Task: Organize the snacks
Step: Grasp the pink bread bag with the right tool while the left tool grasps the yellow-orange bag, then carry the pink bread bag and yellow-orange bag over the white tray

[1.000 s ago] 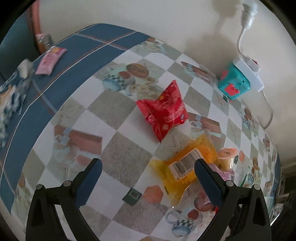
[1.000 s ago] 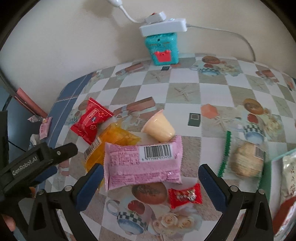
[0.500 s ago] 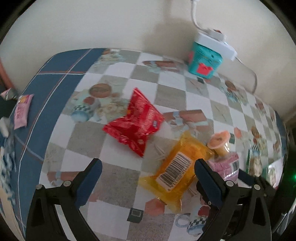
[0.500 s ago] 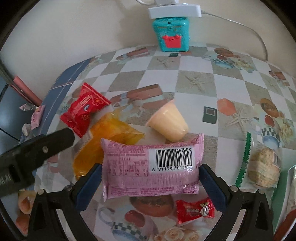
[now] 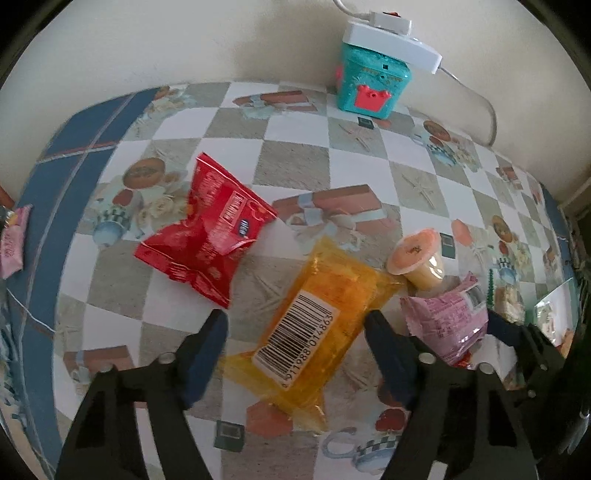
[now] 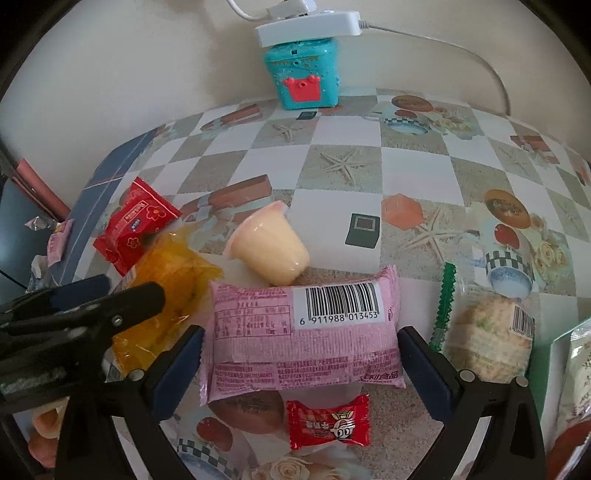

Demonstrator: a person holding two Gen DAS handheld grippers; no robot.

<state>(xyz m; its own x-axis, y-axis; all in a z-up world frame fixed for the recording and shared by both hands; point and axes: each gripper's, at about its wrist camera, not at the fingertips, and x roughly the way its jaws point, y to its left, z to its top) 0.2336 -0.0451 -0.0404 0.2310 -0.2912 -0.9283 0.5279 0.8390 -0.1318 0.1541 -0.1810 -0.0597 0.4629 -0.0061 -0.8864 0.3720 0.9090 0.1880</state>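
Item one: translucent orange plastic snack packet (image 5: 314,325) with a white barcode label, lying flat on the checked, picture-printed table (image 5: 295,162), between the fingers of our left claw (image 5: 295,332). That claw's jaws are closing; the pads do not yet press the packet.

Item two: pink crinkled-film snack packet (image 6: 303,332), barcode uppermost, between the fingers of our right claw (image 6: 299,354), which stands wide with nothing gripped.

Handling, as we judge it: both packets light, soft and slippery, contents likely crushable; take each across its narrow middle, gently.

Outward from the pink packet: cream plastic jelly cup (image 6: 269,247) on its side at twelve o'clock, touching it; small red wrapped candy (image 6: 328,421) at six; red foil pouch (image 5: 210,232) at ten o'clock of the orange packet; teal toy box (image 6: 303,74) by the wall, a white power strip (image 6: 306,26) on top.
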